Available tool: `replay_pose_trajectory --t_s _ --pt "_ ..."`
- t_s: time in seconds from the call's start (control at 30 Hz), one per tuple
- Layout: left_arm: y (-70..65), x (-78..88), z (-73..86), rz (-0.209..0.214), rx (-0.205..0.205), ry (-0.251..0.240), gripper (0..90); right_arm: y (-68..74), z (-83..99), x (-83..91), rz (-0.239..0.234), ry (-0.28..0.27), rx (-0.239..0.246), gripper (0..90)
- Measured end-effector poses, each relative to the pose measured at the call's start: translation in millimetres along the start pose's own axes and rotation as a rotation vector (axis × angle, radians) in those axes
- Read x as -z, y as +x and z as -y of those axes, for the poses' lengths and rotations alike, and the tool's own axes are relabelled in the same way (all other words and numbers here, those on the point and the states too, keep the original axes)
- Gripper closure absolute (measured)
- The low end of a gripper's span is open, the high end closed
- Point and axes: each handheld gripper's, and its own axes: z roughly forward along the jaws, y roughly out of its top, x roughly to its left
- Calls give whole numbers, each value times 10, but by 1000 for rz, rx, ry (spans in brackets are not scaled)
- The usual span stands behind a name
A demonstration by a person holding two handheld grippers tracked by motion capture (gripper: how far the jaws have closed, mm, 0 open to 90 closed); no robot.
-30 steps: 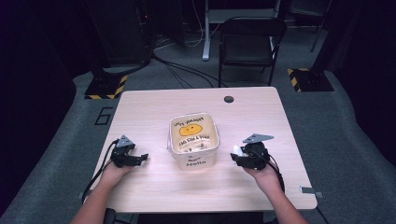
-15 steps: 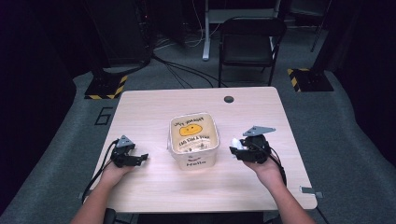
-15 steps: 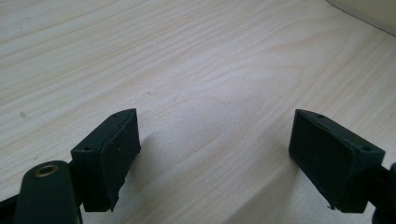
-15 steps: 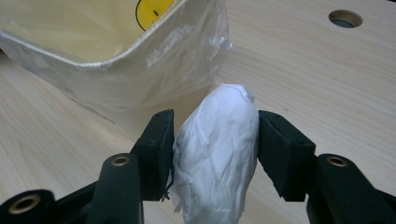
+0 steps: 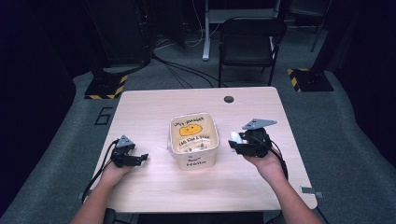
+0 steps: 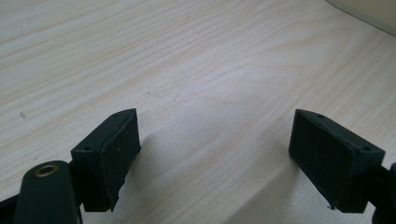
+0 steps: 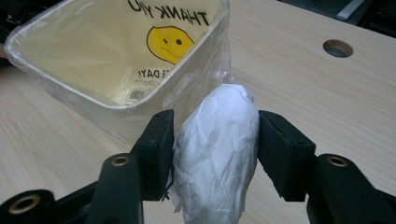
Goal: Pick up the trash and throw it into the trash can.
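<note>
Crumpled white paper wad (image 7: 217, 149) sits pinched between the right gripper's (image 7: 212, 154) two black jaws, both pads pressed against its sides, so the jaws are closed partway onto it, and the wad bulges up past the fingertips. Just ahead of those jaws and a touch to their left stands the cream square plastic bin lined with a clear bag printed with a yellow smiley face (image 7: 116, 60), the wad lying close against its near wall, below the rim. From above, the right gripper (image 5: 240, 142) hangs just beside the bin (image 5: 194, 161). Over at the left gripper (image 6: 217, 158), the jaws gape wide with nothing between them, low over the pale wood table (image 6: 196, 70).
</note>
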Motion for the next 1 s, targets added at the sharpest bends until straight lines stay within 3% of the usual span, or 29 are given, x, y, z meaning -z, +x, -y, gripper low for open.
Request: replay_pose_trajectory --t_s 0.5,1.0 --pt "3 2 -1 2 -3 3 164 155 -314 18 -32 -23 60 472" --pt "5 3 -3 4 -4 6 164 321 -564 -63 -75 -56 91 471"
